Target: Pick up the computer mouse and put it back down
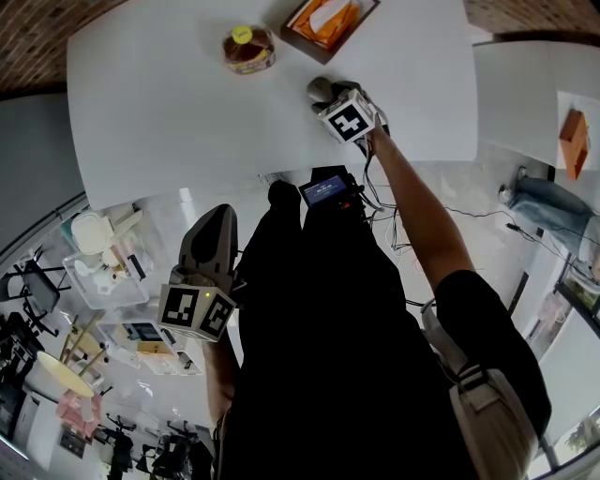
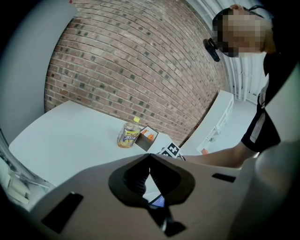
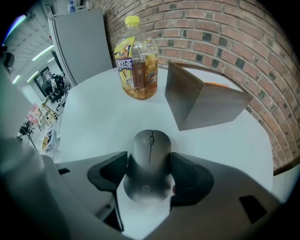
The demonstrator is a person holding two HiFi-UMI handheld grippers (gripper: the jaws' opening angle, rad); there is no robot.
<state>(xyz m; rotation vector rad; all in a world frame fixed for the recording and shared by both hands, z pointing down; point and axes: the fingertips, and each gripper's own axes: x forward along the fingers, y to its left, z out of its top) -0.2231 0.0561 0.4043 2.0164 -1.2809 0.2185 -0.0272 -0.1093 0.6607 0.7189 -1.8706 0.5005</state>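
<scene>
round hp logo on computer mouse point(image 3: 149, 161), bottle point(image 3: 136, 61) label illegible

bottle point(image 1: 248, 49) upright, yellow cap | box point(image 1: 328, 23) beside it | white table point(image 1: 169, 122) | brick wall point(image 2: 140, 61)

The grey computer mouse point(image 3: 150, 154) looks like smooth plastic, mostly matt, with a soft shine on its back. The right tool point(image 3: 149, 172) is dull grey plastic, and its black pads point(image 3: 112, 171) look like rubber. The left tool point(image 2: 150, 176) is smooth, dull tan plastic with black pads too. The white counter point(image 3: 93, 117) is smooth and a little shiny. The clear plastic bottle with a yellow cap point(image 3: 137, 61) is glossy, and its printed label shines. The brown box point(image 3: 201, 101) has flat matt sides; it could be wood or card, I cannot tell which. The red brick wall point(image 3: 225, 42) is rough. The person's black top point(image 1: 328, 328) is soft matt cloth.
</scene>
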